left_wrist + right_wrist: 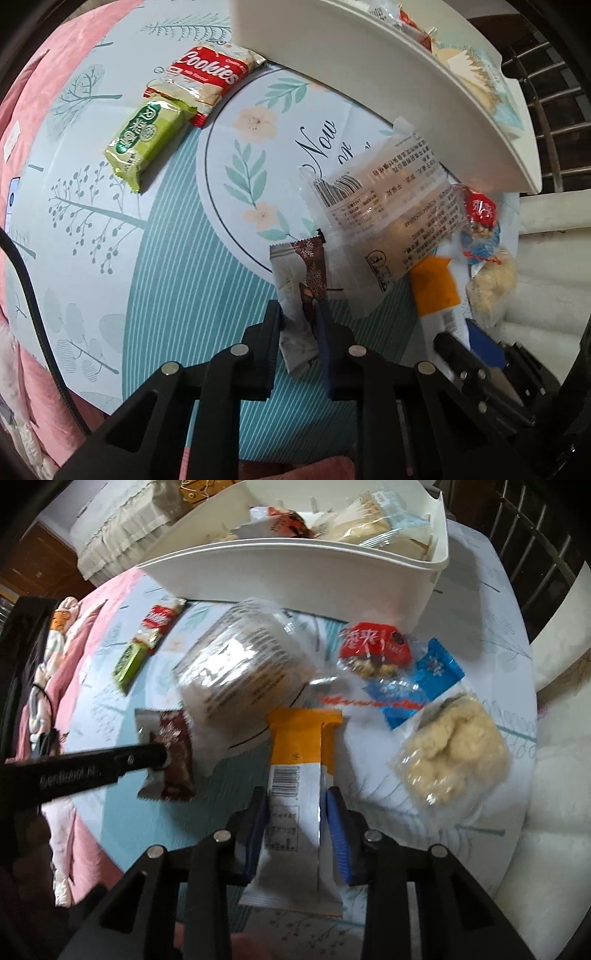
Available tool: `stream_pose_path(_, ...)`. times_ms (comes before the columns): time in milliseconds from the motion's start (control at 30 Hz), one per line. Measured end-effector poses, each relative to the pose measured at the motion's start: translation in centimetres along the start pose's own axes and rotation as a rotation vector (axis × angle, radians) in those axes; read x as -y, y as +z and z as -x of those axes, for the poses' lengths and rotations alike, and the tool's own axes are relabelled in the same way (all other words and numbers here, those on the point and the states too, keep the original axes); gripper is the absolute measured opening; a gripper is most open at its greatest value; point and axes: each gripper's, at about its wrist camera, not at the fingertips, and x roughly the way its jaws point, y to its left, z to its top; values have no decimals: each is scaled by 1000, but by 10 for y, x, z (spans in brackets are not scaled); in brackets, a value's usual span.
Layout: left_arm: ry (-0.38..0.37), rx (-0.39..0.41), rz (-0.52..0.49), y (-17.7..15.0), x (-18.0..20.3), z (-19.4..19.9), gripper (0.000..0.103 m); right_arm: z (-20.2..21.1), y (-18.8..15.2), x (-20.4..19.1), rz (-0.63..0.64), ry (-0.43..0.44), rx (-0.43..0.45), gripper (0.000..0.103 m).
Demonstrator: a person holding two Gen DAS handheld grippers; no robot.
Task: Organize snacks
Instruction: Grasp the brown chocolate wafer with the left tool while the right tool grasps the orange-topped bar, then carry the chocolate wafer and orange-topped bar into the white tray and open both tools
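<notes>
Far left edge: pink blanket (40,92) past the rim of the round table (155,295), which shows wide bare cloth on the near-left side. Green snack pack (146,138) and red cookie pack (207,75) lie touching, up left, just beside the white bin's (369,70) wall. Left gripper (300,317) clenched on a brown-and-white snack bar (301,291), pads pressing both sides. Just right of it, a big clear wrapped cake (240,668) lies close in front of the bin. Right gripper (297,805) grasps an orange-and-white bar (295,760) between blue pads. Right side is crowded: red packet (375,646), blue wrappers (417,686), clear bag of pale crumbly snack (452,746), all close together near the table's right edge. Bin stands at the far side, already holding several snacks. White chair (561,642) beyond the right rim.
</notes>
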Motion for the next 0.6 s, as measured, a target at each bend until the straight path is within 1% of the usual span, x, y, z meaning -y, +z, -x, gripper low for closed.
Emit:
stream_pose_path(133,-33,10,12,-2,-16,13,15,13,-9,-8,-6,52,7,32)
stream_pose_path(300,-68,29,39,-7,-47,33,15,26,-10,-23,18,96,24,32)
stream_pose_path(367,-80,36,45,-16,-58,40,15,34,-7,-30,39,113,41,32)
stream_pose_path(467,-99,51,56,-18,-68,56,15,42,1,-39,63,130,71,32)
stream_pose_path(600,-134,73,44,-13,-76,85,14,58,13,-50,101,144,129,32)
